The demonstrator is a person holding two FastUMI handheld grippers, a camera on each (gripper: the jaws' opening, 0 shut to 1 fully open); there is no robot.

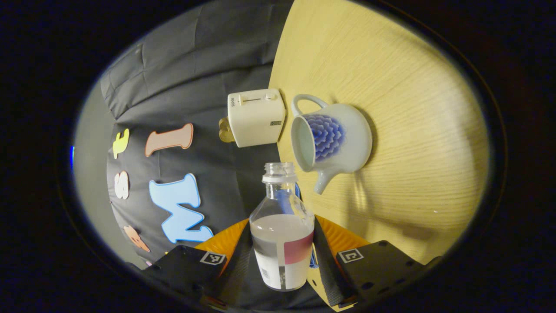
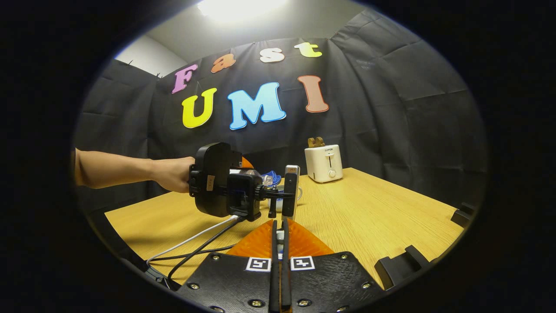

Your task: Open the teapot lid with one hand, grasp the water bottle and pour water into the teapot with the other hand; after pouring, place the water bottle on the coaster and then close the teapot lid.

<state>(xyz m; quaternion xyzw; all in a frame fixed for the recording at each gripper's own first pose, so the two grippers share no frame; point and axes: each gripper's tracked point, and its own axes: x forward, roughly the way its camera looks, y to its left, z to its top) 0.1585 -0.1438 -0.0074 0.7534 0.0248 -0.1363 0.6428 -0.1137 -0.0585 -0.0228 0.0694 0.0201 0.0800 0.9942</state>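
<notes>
The water bottle (image 1: 283, 230) sits nearest, clamped between the jaws of your left gripper (image 1: 282, 265), uncapped, about half full, and tipped well over, its mouth close to the rim of the teapot (image 1: 332, 139) but not yet over the opening. The teapot stands on the counter (image 1: 412, 130) with its lid off and its inside looking empty; no water is running in the left gripper view. So the lid step is done and the bottle is in hand; the pour, setting the bottle on the coaster and closing the lid are, as I judge it, all left.

Your right gripper (image 2: 278, 243) has its jaws pressed nearly together. Something small and pale shows between them; likely the lid's knob, but you cannot tell from here. In the right gripper view your hand (image 2: 171, 174) holds the left gripper above the counter.

The bottle's label is too blurred to read. The toaster (image 2: 323, 163) beyond carries a small brand word, too tiny to make out surely.
</notes>
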